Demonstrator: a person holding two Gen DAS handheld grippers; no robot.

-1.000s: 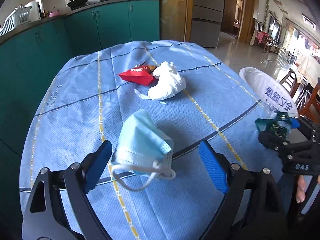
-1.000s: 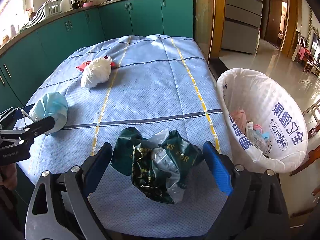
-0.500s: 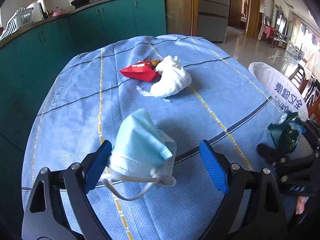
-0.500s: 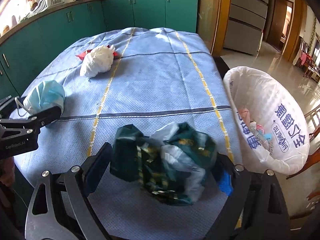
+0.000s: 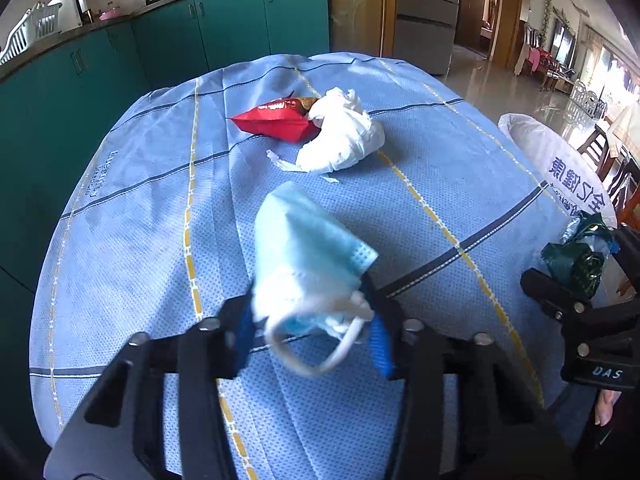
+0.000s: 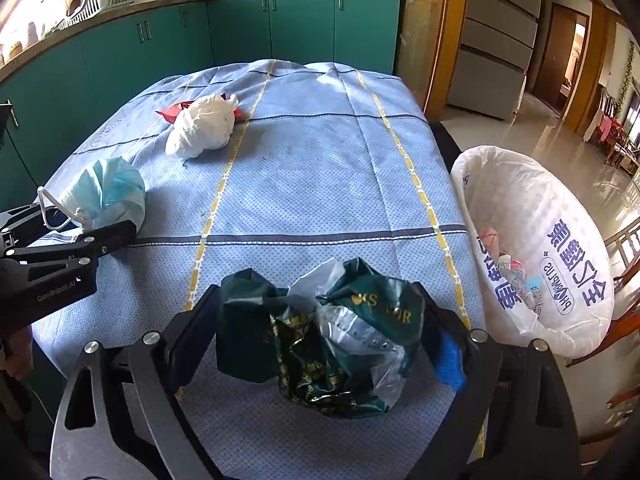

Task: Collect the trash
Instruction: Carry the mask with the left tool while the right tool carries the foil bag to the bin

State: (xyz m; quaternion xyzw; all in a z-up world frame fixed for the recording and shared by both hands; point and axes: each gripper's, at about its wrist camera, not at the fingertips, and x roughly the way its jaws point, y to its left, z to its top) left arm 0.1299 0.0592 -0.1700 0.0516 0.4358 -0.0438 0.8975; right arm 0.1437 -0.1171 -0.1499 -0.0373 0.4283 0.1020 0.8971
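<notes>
My left gripper (image 5: 310, 332) is shut on a light blue face mask (image 5: 308, 256), pinching its lower edge near the ear loop; the mask also shows in the right wrist view (image 6: 110, 194). My right gripper (image 6: 320, 332) is shut on a crumpled dark green and clear plastic wrapper (image 6: 332, 336), also seen in the left wrist view (image 5: 576, 256). A white crumpled plastic bag (image 5: 340, 138) and a red snack packet (image 5: 276, 122) lie farther back on the blue tablecloth (image 5: 140, 220). A white-lined trash bin (image 6: 536, 248) stands at the table's right edge.
Green kitchen cabinets (image 6: 240, 28) run behind and to the left of the table. The bin holds several pieces of trash (image 6: 508, 268). A wooden chair (image 5: 600, 152) stands beyond the bin. A doorway and tiled floor lie to the right.
My left gripper's jaws have closed on the face mask, which was lying between open fingers. My right gripper has closed on the green wrapper and lifted it a little.
</notes>
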